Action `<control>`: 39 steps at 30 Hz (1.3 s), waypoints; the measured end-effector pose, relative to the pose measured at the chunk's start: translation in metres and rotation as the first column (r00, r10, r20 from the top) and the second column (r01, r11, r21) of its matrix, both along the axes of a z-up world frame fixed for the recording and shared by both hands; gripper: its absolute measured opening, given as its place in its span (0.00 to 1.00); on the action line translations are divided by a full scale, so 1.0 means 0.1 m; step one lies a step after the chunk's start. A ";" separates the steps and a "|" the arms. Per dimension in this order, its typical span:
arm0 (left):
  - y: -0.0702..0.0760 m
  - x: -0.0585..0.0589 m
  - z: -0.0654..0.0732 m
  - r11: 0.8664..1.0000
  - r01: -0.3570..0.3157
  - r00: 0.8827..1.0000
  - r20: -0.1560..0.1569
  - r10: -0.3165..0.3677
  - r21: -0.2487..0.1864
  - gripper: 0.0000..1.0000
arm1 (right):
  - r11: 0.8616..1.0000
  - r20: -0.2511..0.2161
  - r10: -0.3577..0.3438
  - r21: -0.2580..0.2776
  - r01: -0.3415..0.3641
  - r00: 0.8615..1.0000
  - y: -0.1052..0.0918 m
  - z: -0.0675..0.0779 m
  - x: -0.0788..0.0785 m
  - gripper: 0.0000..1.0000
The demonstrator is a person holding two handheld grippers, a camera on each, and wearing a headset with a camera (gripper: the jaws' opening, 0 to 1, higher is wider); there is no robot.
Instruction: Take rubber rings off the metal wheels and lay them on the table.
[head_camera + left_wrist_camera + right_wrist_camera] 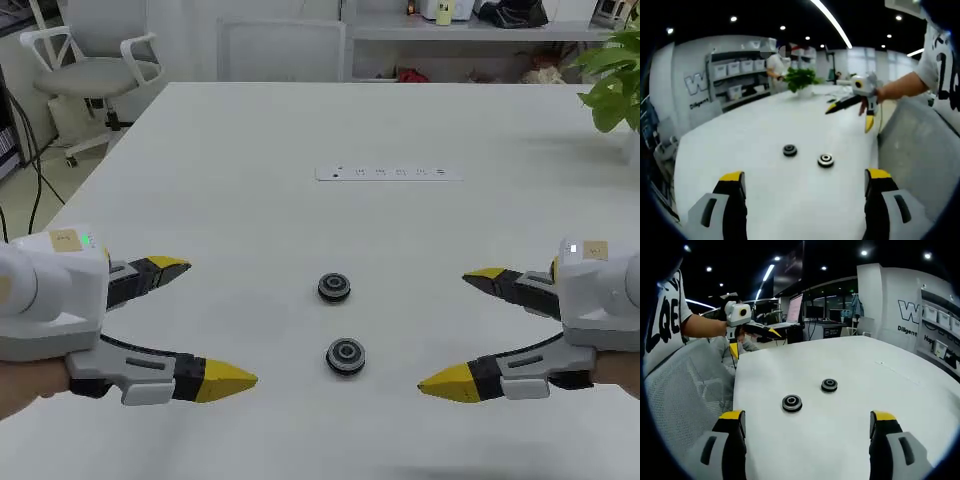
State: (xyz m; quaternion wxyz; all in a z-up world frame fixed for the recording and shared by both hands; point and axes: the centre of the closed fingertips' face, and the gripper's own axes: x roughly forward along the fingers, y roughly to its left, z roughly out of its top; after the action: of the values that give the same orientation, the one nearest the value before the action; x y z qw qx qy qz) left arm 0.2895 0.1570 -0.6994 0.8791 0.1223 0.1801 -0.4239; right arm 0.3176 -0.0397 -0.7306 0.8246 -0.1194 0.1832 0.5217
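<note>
- Head view: left tool and right tool hover over the white bench, the jaws of both spread wide and empty.
- One metal wheel and a second wheel sit between the two tools, ahead of their tips and apart from each other.
- Dark rubber rings appear seated on both wheels, so removal looks not yet begun.
- Each wheel lies flat with its bore facing up. Being round, neither has a long axis.
- The next move likely calls for one tool to pin a wheel while the other pinches its ring.
</note>
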 end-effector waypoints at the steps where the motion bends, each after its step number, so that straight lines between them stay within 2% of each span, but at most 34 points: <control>1: 0.00 0.00 0.00 1.000 -0.001 1.000 0.001 0.001 0.000 1.00 | 1.000 0.001 0.000 0.000 0.000 1.000 0.00 0.00 0.00 1.00; 18: 0.01 0.01 -0.01 1.000 -0.002 1.000 0.001 0.002 0.001 1.00 | 1.000 0.002 0.000 -0.003 0.000 1.000 -0.01 0.00 0.01 1.00; 39: 0.01 0.08 -0.03 1.000 -0.002 1.000 0.000 0.002 0.000 1.00 | 1.000 0.003 -0.007 -0.008 0.007 1.000 -0.06 -0.03 0.10 1.00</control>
State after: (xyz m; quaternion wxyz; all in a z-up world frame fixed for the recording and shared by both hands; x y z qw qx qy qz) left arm 0.2976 0.1581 -0.7020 0.8795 0.1223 0.1800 -0.4231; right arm 0.3275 -0.0452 -0.7340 0.8263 -0.1228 0.1843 0.5178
